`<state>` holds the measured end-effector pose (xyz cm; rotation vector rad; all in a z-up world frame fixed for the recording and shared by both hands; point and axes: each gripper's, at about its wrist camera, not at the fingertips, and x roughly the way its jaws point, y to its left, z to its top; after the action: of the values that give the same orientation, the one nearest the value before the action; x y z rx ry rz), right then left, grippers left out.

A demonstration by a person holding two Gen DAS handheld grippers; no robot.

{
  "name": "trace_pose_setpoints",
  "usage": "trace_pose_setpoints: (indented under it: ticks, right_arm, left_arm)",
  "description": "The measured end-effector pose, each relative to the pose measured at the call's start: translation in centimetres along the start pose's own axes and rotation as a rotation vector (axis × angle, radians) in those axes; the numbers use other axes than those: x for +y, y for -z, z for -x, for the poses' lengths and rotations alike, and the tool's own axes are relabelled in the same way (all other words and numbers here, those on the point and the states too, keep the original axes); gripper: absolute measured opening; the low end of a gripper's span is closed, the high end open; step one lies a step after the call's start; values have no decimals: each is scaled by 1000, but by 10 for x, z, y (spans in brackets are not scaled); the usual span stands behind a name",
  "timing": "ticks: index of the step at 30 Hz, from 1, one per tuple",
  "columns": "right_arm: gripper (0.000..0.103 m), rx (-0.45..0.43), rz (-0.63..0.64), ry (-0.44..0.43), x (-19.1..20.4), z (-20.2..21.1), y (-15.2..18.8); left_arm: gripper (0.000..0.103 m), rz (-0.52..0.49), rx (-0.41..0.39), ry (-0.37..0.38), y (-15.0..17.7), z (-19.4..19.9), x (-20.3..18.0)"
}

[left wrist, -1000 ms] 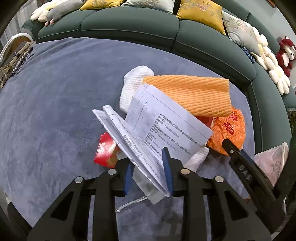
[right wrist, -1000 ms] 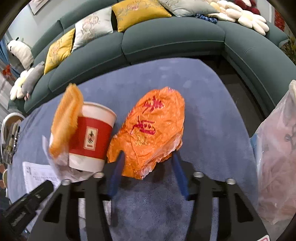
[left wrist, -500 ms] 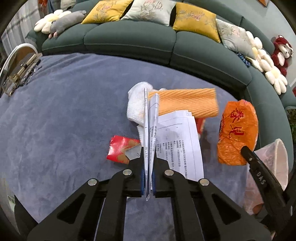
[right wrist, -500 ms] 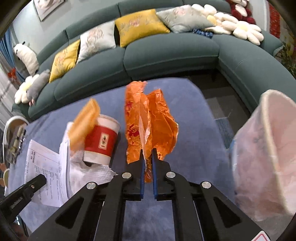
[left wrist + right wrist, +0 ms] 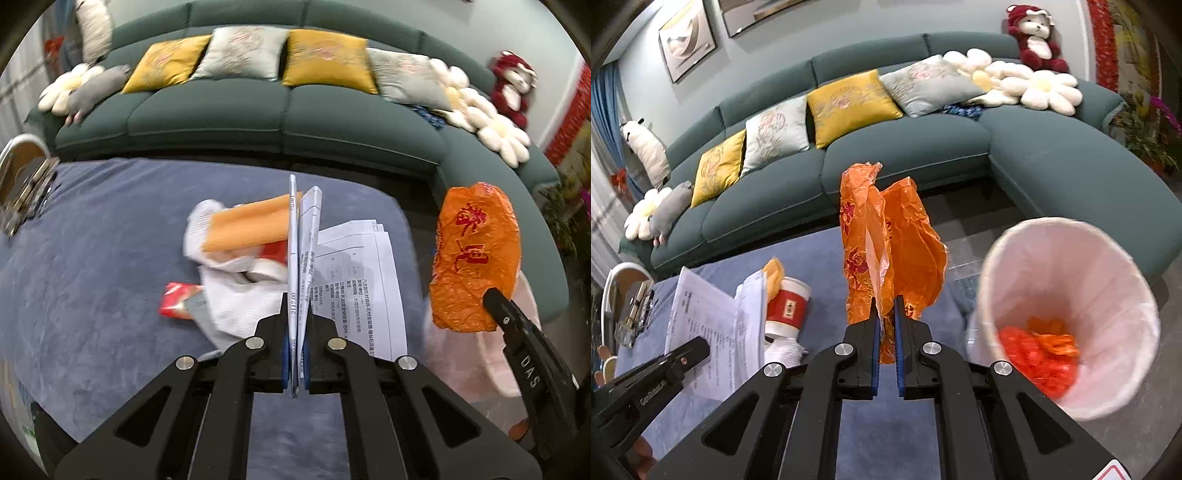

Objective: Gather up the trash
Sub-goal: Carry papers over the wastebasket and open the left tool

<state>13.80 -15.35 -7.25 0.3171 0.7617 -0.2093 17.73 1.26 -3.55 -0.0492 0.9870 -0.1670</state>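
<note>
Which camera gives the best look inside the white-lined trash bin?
The right wrist view: the trash bin tilts its mouth to the camera, showing red and orange scraps. The left wrist view shows only its pale side.

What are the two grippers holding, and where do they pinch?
Left gripper pinches the papers by their bottom edge; right gripper pinches the orange bag at its lower end.

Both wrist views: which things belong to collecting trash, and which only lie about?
Job:
- orange plastic bag
- printed papers
- paper cup
- orange foam net
- red wrapper
- lined bin

Lying about:
- sofa
- cushions
- plush toy
</note>
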Motion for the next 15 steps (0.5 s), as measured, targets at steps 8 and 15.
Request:
trace_pose_setpoints:
  ticks: [8, 15]
  right_arm:
    - [7, -65, -69, 67, -65, 44, -2]
    - [7, -94, -141, 139, -130, 69, -1]
  left_arm:
    - [4, -114, -28, 71, 4, 18, -76]
    - [4, -207, -23, 123, 14, 22, -137]
